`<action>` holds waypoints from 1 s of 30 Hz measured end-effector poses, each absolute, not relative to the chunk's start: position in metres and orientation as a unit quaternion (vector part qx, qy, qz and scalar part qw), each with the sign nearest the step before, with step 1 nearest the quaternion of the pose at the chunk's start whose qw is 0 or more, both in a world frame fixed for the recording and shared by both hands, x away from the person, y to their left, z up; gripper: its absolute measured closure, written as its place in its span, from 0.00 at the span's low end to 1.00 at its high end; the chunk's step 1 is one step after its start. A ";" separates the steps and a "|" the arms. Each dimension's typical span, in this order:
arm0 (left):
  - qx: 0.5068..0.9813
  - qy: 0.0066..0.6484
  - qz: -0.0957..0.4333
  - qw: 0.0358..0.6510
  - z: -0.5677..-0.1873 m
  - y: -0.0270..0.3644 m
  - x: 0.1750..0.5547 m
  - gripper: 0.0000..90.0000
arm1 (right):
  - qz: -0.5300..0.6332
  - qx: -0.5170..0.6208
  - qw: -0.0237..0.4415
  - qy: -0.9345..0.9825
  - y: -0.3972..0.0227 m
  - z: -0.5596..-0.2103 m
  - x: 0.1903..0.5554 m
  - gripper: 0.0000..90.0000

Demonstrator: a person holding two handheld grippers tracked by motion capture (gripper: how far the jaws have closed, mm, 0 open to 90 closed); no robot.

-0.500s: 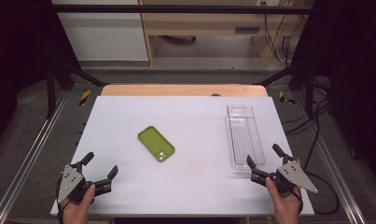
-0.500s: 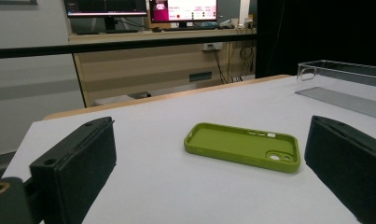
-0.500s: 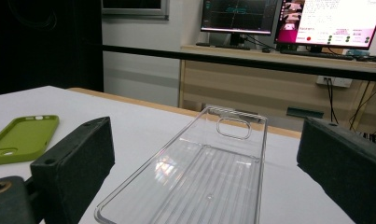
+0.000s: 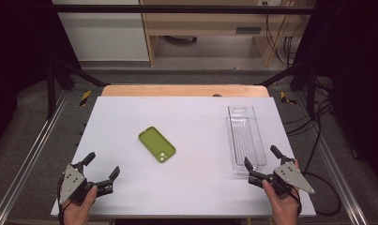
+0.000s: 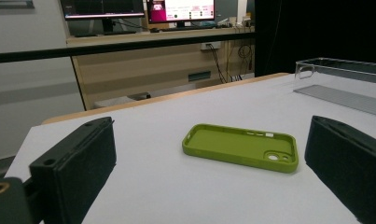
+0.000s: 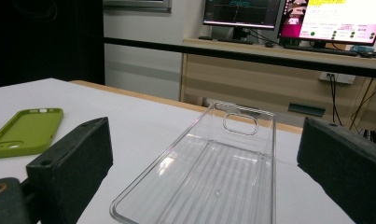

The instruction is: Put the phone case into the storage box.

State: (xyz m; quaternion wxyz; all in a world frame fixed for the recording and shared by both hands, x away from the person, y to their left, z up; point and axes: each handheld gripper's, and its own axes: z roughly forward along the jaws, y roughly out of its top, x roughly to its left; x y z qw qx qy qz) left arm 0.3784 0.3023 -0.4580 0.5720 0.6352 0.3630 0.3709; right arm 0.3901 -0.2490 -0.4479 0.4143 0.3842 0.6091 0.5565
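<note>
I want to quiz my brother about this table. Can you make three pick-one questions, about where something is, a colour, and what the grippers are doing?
1. Where does the clear case lie?
A. by the right hand-held gripper
B. on the green case
C. on the floor

2. What colour is the case in the middle of the table?
A. red
B. green
C. black

3. How are the jaws of the left hand-held gripper?
A. shut on the green case
B. shut on nothing
C. open, holding nothing

Answers: 1 A, its near end lies just ahead of that gripper; 2 B, it is plainly green; 3 C, its jaws stand apart over bare table.

High view above the table (image 4: 196, 187); both claw-mounted views low, forward, sharing green case (image 5: 241, 147).
</note>
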 end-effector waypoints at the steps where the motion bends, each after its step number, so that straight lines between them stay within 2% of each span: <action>1: 0.632 0.366 0.371 0.573 -0.458 0.302 0.378 0.02 | 0.562 0.386 0.406 0.609 -0.248 -0.447 0.391 0.03; 8: 0.632 0.373 0.363 0.574 -0.458 0.301 0.378 0.01 | 0.566 0.385 0.400 0.609 -0.240 -0.438 0.391 0.02; 14: 0.628 0.375 0.357 0.581 -0.458 0.302 0.379 0.02 | 0.590 0.374 0.362 0.617 -0.227 -0.414 0.395 0.02; 19: 0.630 0.375 0.353 0.581 -0.459 0.300 0.379 0.01 | 0.581 0.348 0.364 0.639 -0.209 -0.395 0.408 0.02; 30: 0.632 0.381 0.357 0.573 -0.461 0.299 0.382 0.01 | 0.545 0.328 0.312 0.706 -0.131 -0.384 0.462 0.05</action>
